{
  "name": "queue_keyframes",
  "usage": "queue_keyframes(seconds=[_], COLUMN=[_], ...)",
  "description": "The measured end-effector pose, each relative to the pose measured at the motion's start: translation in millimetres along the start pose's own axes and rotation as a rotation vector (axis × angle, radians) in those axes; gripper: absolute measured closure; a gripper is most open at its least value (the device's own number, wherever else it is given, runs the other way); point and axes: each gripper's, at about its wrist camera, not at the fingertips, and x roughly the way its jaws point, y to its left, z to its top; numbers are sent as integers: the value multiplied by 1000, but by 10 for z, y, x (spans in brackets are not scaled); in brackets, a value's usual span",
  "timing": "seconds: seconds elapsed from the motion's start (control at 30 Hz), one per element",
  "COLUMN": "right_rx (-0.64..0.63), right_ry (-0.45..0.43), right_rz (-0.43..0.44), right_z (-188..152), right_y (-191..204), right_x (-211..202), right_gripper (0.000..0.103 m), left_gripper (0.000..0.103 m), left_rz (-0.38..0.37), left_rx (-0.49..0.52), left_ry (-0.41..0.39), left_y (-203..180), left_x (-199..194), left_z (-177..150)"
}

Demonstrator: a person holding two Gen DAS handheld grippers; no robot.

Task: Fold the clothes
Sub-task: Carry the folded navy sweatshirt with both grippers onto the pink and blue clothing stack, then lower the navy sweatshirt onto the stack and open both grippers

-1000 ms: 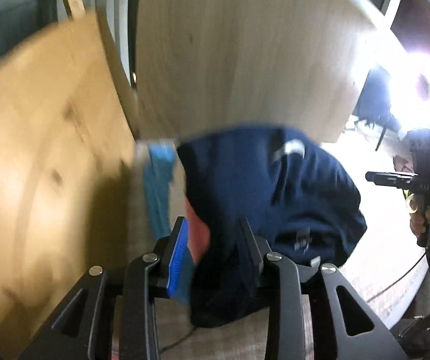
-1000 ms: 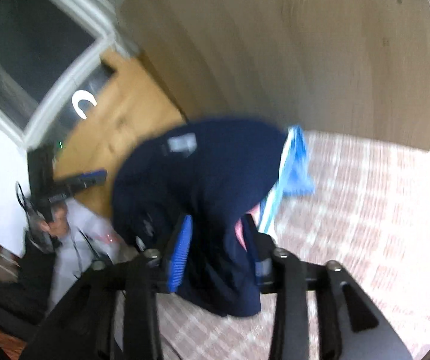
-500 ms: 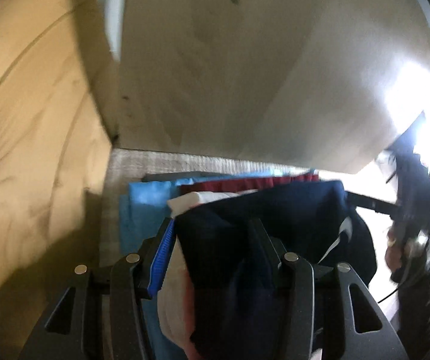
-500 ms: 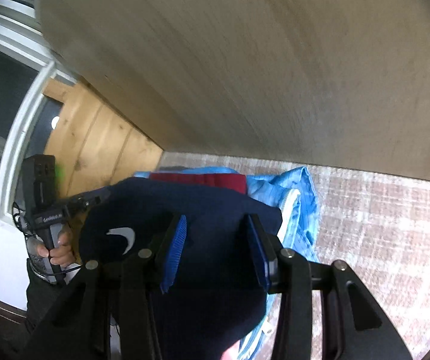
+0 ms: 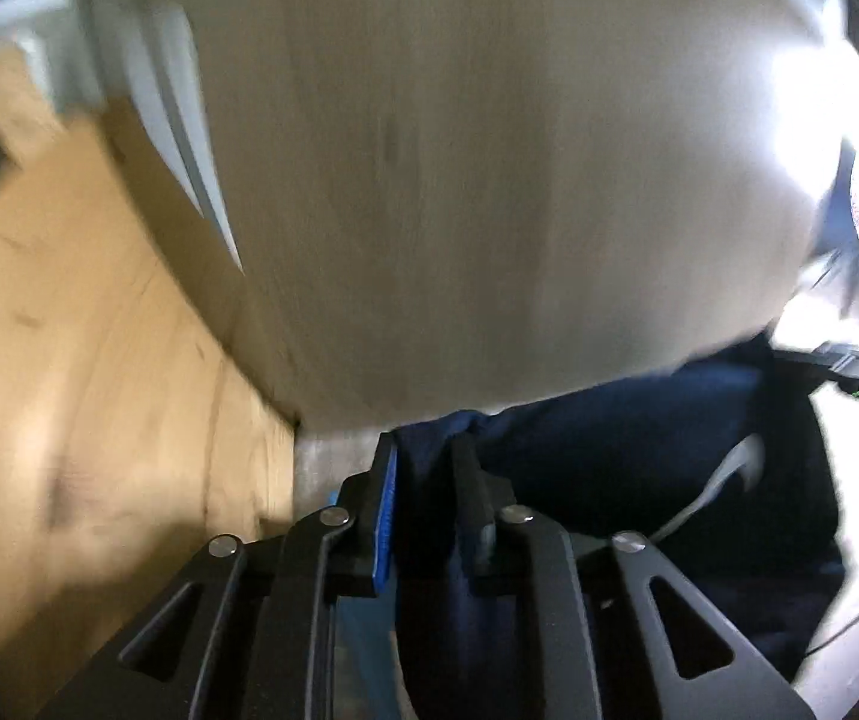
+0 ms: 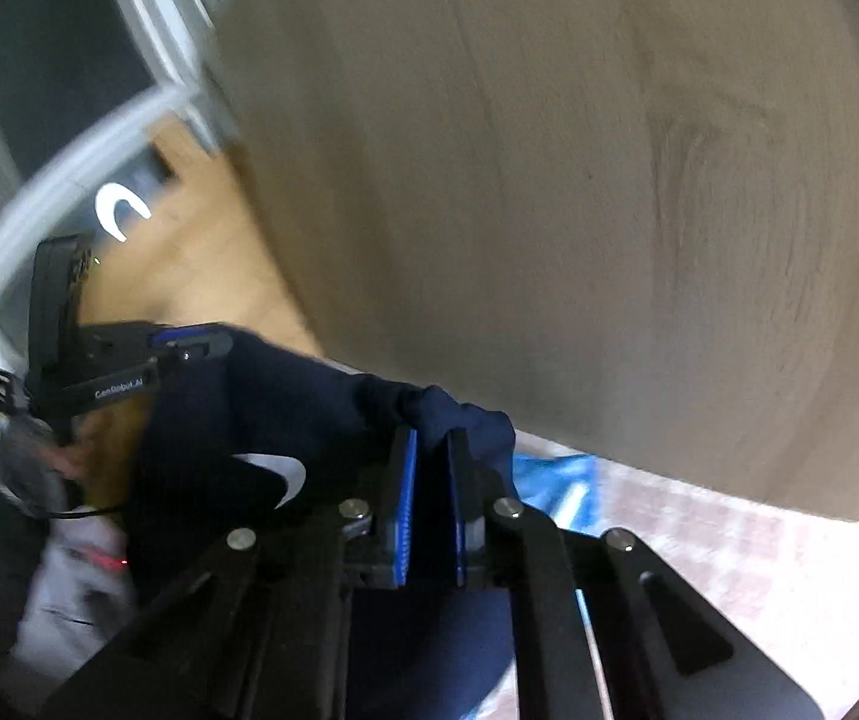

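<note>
Navy knit, soft and limp: the navy garment (image 5: pixel 639 468) hangs between the two claws, one bunched edge in each. Left claw (image 5: pixel 426 462) is clamped on a fold of the cloth, jaws nearly together with fabric filling the gap. Right claw (image 6: pixel 432 450) likewise pinches a gathered edge (image 6: pixel 459 414), its blue pads close with dark cloth between them. White swoosh logo (image 5: pixel 729 474) visible on the slack panel.

Position: garment held up in front of a pale wooden panel (image 6: pixel 609 180), above a checked surface (image 6: pixel 729 546). Light blue cloth (image 6: pixel 555 480) lies beneath, just behind the right claw. Whether any navy fabric touches what lies below cannot be told; both views are blurred.

Handling judgement:
- Light, no stiffness; it will sag and drape wherever unsupported.
- Fabric looks matte, not slippery; a pinch of doubled cloth should hold.
- Not fragile; tugging is safe, though a thin pinch may creep out.
- Best hold: seams or corners of the hem or shoulders, well apart, so the panel hangs flat rather than bunched.
</note>
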Motion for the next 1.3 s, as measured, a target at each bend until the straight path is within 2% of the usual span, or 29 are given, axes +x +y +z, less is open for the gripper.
queue_keyframes(seconds=[0.03, 0.1, 0.13, 0.2, 0.27, 0.3, 0.37, 0.43, 0.47, 0.5, 0.53, 0.57, 0.6, 0.63, 0.7, 0.73, 0.77, 0.8, 0.83, 0.9, 0.97, 1.03, 1.13, 1.17, 1.2, 1.23, 1.27, 1.3], right_rx=[24, 114, 168, 232, 218, 211, 164, 131, 135, 154, 147, 125, 114, 130, 177, 193, 209, 225, 240, 272, 304, 331, 382, 370, 356, 347, 339, 327], right_ry=[47, 90, 56, -19, -51, -67, -56, -26, -1, 33, 92, 136, 138, 124, 116, 121, 126, 130, 135, 144, 153, 188, 208, 191, 173, 159, 147, 129], right_rz=[-40, -80, -59, -4, 4, 8, 24, 57, 93, 145, 111, 14, -57, -89, -44, -15, 13, 41, 69, 125, 182, 188, 240, 242, 243, 254, 271, 291], right_z=[10, 23, 28, 46, 84, 104, 135, 149, 134, 99, 39, -49, -139, -220, -441, -565, -690, -814, -939, -1187, -1436, -1605, -1695, -1670, -1628, -1608, -1593, -1557], right_y=[-87, -297, -406, -558, -569, -574, -479, -396, -385, -399, -419, -430, -423, -461, -480, -465, -450, -435, -420, -390, -360, -330, -317, -270, -219, -193, -167, -129], right_x=[112, 163, 59, -164, -286, -348, -314, -165, -57, 75, 213, 259, 201, 91, -105, -180, -254, -329, -404, -554, -703, -638, -527, -544, -586, -667, -757, -855], right_gripper=[89, 85, 85, 79, 75, 75, 74, 74, 74, 74, 74, 74, 73, 73, 72, 69, 64, 53, 47, 45, 45, 45, 47, 52, 74, 88, 88, 89], left_gripper=[85, 85, 85, 84, 82, 82, 81, 81, 80, 74, 74, 74, 74, 74, 74, 74, 70, 65, 63, 57, 55, 55, 58, 66, 83, 92, 97, 97], left_rz=[32, 32, 32, 100, 147, 138, 67, -39, -102, -165, -139, -74, -9, 0, -46, -43, -33, -27, -26, -39, -64, -96, -148, -168, -179, -183, -171, -152], left_rx=[-7, -55, -58, -25, -20, -28, -51, -48, -32, -17, 14, 51, 88, 77, -27, -56, -72, -85, -96, -116, -127, -141, -193, -199, -198, -199, -195, -179], left_ry=[49, 51, 29, 2, -36, -63, -102, -110, -100, -91, -58, -17, 25, 40, 5, -11, -22, -32, -36, -26, 12, 57, 75, 63, 58, 60, 57, 46], left_y=[11, 81, 106, 151, 190, 200, 162, 29, -67, -162, -233, -292, -351, -330, -147, -80, -29, 2, 15, 71, 48, 29, 51, 61, 71, 92, 114, 91], left_x=[172, 181, 82, -106, -289, -405, -579, -629, -599, -568, -469, -338, -207, -170, -354, -476, -591, -722, -839, -992, -1026, -965, -872, -860, -857, -875, -924, -948], left_z=[-20, -69, -87, -91, -57, -53, -48, -75, -99, -124, -168, -222, -275, -315, -390, -439, -495, -601, -734, -1013, -1264, -1491, -1619, -1623, -1616, -1605, -1586, -1565])
